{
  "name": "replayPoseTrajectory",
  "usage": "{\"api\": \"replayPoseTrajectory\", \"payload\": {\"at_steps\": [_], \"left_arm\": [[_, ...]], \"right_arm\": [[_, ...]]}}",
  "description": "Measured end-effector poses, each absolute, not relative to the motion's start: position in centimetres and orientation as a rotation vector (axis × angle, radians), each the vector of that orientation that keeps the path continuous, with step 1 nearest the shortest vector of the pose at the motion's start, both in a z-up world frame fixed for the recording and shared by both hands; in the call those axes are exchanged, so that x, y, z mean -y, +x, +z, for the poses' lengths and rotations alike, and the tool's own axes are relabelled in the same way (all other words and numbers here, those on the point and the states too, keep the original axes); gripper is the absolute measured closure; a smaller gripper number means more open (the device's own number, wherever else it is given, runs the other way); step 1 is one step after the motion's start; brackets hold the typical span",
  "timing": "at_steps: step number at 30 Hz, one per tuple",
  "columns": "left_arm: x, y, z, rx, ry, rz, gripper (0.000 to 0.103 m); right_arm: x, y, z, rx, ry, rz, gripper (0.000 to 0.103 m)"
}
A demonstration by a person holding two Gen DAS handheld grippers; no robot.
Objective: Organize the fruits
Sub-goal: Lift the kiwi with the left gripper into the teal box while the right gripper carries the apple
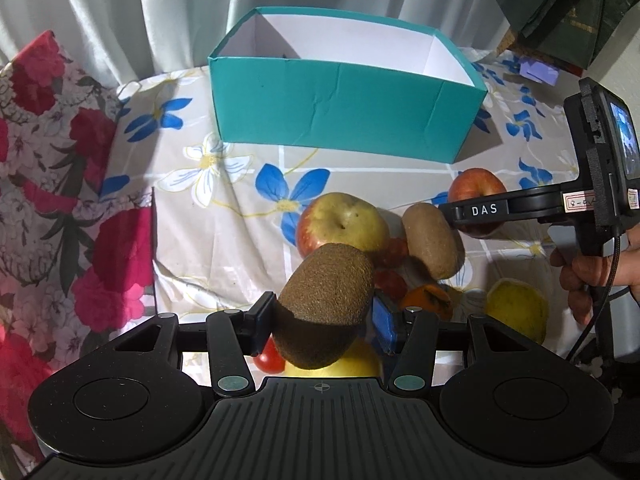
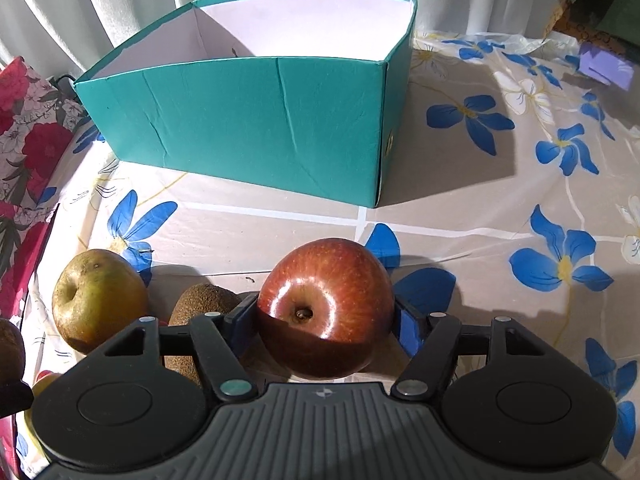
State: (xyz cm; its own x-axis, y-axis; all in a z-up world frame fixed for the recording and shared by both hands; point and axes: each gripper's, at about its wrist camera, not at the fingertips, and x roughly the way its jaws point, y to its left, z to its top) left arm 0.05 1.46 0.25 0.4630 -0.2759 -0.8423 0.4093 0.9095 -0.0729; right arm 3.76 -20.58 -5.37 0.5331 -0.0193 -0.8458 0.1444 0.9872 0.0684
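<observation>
Kiwi in left gripper: fuzzy brown kiwi [image 1: 326, 300] sits squeezed between the two jaws of the left gripper [image 1: 322, 322], lifted above the other fruit.
Red apple: shiny dark red apple [image 2: 326, 310] rests on the table, with the right gripper [image 2: 326, 322] jaws set on both sides of it, touching or almost touching; I cannot tell if they squeeze it.
Fruit pile: a yellow and red apple [image 1: 344, 222], a second brown kiwi [image 1: 430, 240], small red tomatoes [image 1: 390, 254], an orange persimmon [image 1: 428, 300] and a yellow lemon [image 1: 518, 308] lie close together on the table.
Box: a teal cardboard box with white inside [image 1: 340, 112] stands open behind the fruit, well apart from it.
Table: a cloth with blue and white flowers [image 2: 500, 220] covers it.
Behind: pale grey curtains [image 1: 160, 8] hang at the back.
Side: a red flowered cloth [image 1: 52, 184] is to the left.
</observation>
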Motion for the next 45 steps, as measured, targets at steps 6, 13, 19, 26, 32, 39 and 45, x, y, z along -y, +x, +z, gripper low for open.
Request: {"api": "replayPoseTrajectory", "payload": {"at_steps": [6,13,19,26,32,39,45], "left_arm": [[-1.1,1.5,0.5,-1.010,0.139,-0.407,0.048],[0.5,4.5,2.1,-0.981,0.150,-0.369,0.048],[3.3,6.8,3.8,-0.929,0.185,-0.364,0.048],[5.8,9.3,4.6,-0.893,0.234,-0.328,0.048],[6.3,12.0,4.7,-0.868,0.259,-0.251,0.048],[6.7,15.1,4.7,-0.841,0.245,-0.212,0.048],[7.6,17.6,3.8,-0.836,0.245,-0.207,0.048]], "right_arm": [[21.2,3.1,-5.1,-0.980,0.181,-0.071,0.035],[21.9,1.3,-2.9,-0.897,0.196,-0.082,0.035],[22.4,0.3,-1.1,-0.840,0.220,-0.090,0.035],[22.8,-0.3,0.0,-0.804,0.231,-0.116,0.035],[22.9,-0.6,0.5,-0.773,0.236,-0.129,0.035],[22.8,-0.4,1.0,-0.752,0.232,-0.133,0.035],[22.9,0.1,1.2,-0.738,0.242,-0.130,0.035]]}}
